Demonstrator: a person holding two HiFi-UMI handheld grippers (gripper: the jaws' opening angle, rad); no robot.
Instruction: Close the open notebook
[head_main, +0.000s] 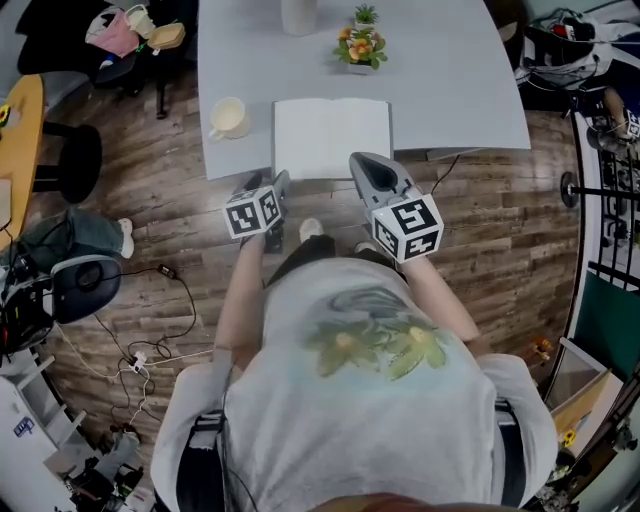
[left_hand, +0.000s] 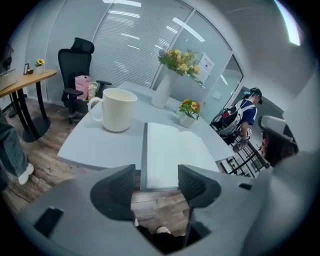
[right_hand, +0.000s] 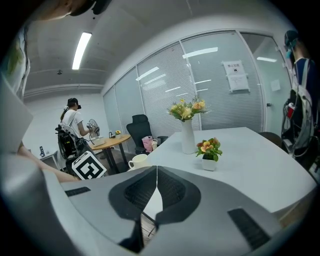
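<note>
Grey table (head_main: 450, 80), open notebook (head_main: 332, 138) just beyond left hand-held gripper (left_hand: 156, 182), jaws apart, right hand-held gripper (right_hand: 156, 187) pressed together

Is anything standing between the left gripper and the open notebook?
Nothing visible does. The left gripper faces the near edge of the notebook directly; the mug stands off to the left.

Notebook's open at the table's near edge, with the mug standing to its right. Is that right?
No. The mug stands to the left of the notebook, as the head view shows. The notebook is open at the near edge of the table.
</note>
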